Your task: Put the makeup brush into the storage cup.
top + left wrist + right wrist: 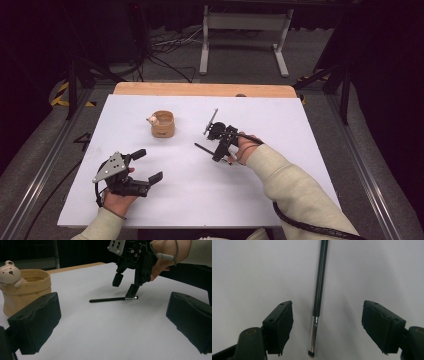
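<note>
Straddling a slim black brush (319, 290), flat on white table (280, 190), centre-right: right gripper (327, 327), jaws wide, nothing held, ferrule and bristle tip between them. Left gripper (142, 166): near left, jaws wide, empty. Bear-trimmed tan cup (163, 124): far left of brush, well apart. Risks, judged: thin round handle rolling off one pad on closing; pads scraping tabletop; pinch at bristle end crushing tip.

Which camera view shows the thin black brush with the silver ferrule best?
The right gripper view: the thin black brush lies close between open jaws, ferrule and tip clear. The left gripper view shows it whole but farther off; the high view shows a small dark line.
</note>
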The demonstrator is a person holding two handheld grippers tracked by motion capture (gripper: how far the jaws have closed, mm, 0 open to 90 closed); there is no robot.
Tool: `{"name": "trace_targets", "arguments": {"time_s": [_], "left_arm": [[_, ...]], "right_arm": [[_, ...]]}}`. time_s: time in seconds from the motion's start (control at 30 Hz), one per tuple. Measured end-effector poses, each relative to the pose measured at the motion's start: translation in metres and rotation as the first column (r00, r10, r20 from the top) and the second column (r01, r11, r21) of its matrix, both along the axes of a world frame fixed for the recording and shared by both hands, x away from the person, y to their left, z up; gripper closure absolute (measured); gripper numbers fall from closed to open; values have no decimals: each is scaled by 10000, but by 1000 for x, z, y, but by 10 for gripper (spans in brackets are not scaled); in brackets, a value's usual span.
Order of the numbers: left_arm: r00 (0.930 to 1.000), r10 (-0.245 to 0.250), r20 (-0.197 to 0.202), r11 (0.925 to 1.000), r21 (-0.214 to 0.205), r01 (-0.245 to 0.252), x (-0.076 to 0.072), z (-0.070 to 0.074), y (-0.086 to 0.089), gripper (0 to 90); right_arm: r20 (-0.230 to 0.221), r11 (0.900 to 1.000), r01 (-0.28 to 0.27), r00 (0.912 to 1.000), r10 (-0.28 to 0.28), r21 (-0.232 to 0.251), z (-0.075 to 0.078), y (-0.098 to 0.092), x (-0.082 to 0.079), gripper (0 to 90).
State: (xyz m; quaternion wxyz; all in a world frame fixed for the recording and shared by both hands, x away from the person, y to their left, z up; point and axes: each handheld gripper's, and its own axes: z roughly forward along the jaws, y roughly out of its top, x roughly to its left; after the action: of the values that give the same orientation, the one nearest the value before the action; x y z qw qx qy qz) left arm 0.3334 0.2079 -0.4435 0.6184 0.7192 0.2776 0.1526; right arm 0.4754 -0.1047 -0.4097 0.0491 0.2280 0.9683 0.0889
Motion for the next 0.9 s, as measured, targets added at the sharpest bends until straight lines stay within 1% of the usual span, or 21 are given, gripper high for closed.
{"name": "trace_targets", "arguments": {"time_s": [0.23, 0.27, 0.33, 0.57, 0.63, 0.67, 0.77, 0.87, 0.9], "left_arm": [[10000, -34, 2, 10000, 56, 34, 0, 0, 0, 6], [10000, -38, 11, 10000, 68, 38, 0, 0, 0, 6], [10000, -45, 4, 10000, 53, 45, 0, 0, 0, 6], [10000, -34, -8, 10000, 59, 34, 0, 0, 0, 6], [10000, -39, -13, 10000, 34, 39, 0, 0, 0, 6], [10000, -47, -21, 10000, 27, 47, 0, 0, 0, 5], [10000, -50, -30, 10000, 36, 50, 0, 0, 0, 5], [10000, -40, -18, 10000, 24, 40, 0, 0, 0, 5], [10000, -44, -24, 10000, 30, 44, 0, 0, 0, 5]], "right_arm": [[-85, 10000, -13, 10000, 13, -90, -7, 2, -1, 283], [-30, 10000, -3, 10000, 3, -88, -7, 2, -1, 289], [-95, 9999, 25, 10000, -27, -114, -8, 3, -1, 310], [-142, 9998, 7, 9999, -10, -209, -9, 4, -2, 425], [-165, 9997, 66, 9998, -70, -220, -9, 4, -2, 443], [-194, 9997, 69, 9998, -74, -254, -9, 4, -2, 469], [-232, 9995, -42, 9997, 35, -309, -11, 4, -1, 515], [-316, 9994, -43, 9995, 31, -355, -11, 4, -2, 567], [-317, 9993, -42, 9995, 31, -367, -11, 5, -2, 571]]}}
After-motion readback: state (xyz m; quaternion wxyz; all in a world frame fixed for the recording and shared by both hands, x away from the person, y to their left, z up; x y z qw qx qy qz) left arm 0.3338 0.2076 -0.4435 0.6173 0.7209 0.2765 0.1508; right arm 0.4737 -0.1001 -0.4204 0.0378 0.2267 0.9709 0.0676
